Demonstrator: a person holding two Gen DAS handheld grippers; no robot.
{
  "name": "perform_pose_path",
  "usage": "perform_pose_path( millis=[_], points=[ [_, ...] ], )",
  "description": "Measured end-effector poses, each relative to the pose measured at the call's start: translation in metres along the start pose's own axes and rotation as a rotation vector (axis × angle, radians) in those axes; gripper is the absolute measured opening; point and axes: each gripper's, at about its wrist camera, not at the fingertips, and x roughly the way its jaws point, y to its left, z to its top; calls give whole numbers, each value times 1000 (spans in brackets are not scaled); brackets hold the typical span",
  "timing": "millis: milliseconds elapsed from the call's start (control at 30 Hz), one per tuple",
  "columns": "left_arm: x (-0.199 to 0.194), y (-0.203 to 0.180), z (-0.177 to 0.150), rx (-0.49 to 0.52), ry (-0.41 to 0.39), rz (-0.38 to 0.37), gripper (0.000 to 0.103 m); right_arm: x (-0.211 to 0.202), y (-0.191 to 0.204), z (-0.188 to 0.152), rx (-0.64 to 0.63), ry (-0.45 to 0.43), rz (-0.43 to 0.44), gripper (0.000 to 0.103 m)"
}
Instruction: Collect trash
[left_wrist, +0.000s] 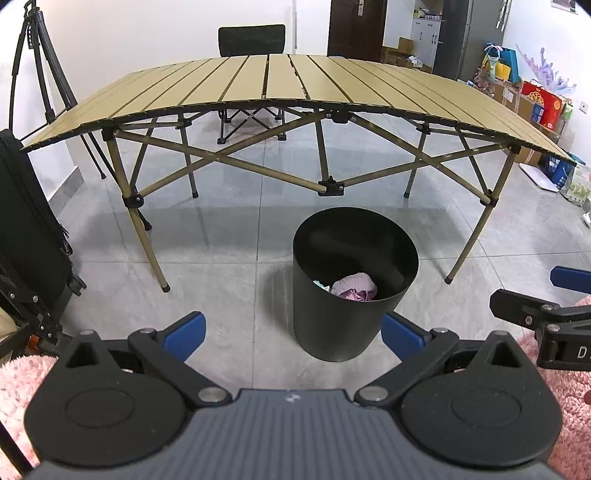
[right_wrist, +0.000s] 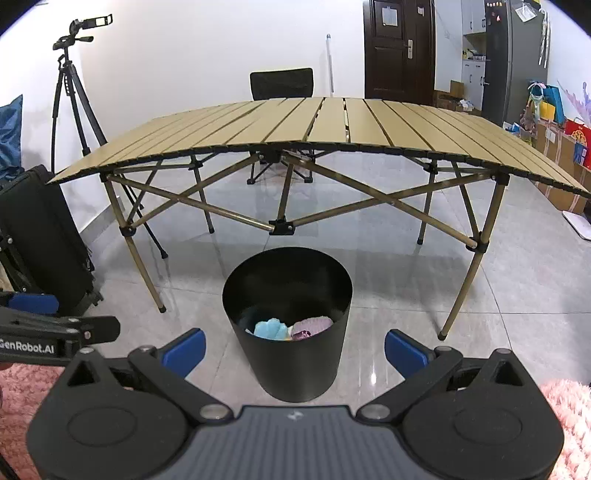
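Table (right_wrist: 332, 122) slatted, bare | bin (right_wrist: 291, 332) on grey tiles | both tongs released

Bright, even indoor light is filling the room. The glossy floor tiles (right_wrist: 388, 266) are throwing back pale glare, and the table (left_wrist: 280, 79) is casting a soft shadow. Fisheye distortion is bowing its edge, corners are darkening, and focus is holding sharp.
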Motion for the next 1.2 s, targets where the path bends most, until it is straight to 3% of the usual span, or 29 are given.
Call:
perform_pose_path(
  millis=[1200],
  points=[
    [-6,-3,2,14,-25,-1,103,-8,4,1,-3,-25,3,103]
  ],
)
